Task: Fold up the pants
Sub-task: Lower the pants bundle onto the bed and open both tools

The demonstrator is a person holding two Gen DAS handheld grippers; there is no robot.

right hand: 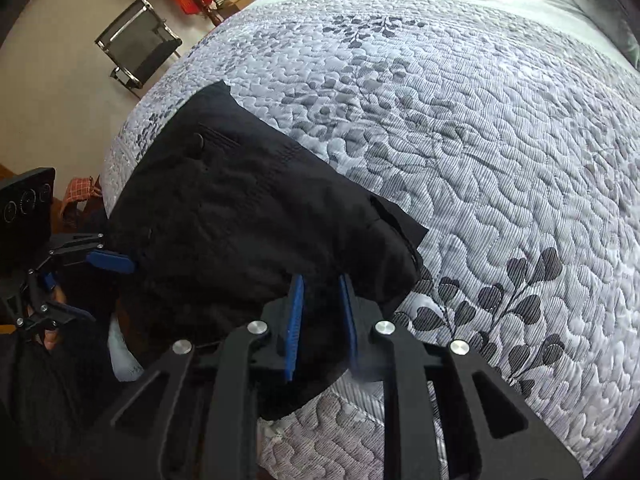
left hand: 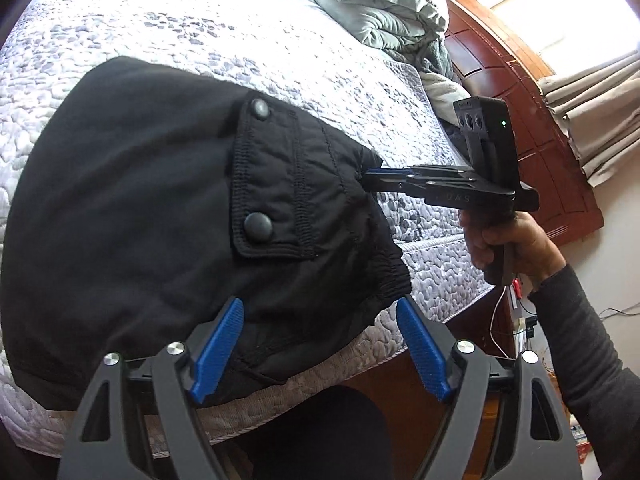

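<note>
Nearest, in the left wrist view, the left gripper (left hand: 320, 344) with blue pads spread wide, straddling the near hem of the black pants (left hand: 168, 208) but pinching nothing. Just beyond, a buttoned pocket flap (left hand: 272, 184) with two dark snaps, lying on top of the bundle. Pants already folded into a thick black packet, resting at the near edge of the quilted bed (left hand: 160, 32) and slightly overhanging it. To the side, the right gripper (left hand: 370, 178) held in a bare hand (left hand: 508, 244), jaws clamped on the corner of the packet (confirmed in the right wrist view, where blue pads press close together on bunched black cloth). Same packet in that view: pants (right hand: 248, 216) on the patterned quilt, right gripper (right hand: 320, 308) biting the near end, left gripper (right hand: 100, 280) at the far left edge, spread. Farther off, a rumpled pale duvet (left hand: 384, 4), a wooden headboard (left hand: 520, 92), a dark chair (right hand: 140, 44) on the floor. Likely risk: with only one corner held and the bundle hanging over the edge, any pull could drag it off or spill the layers open.
</note>
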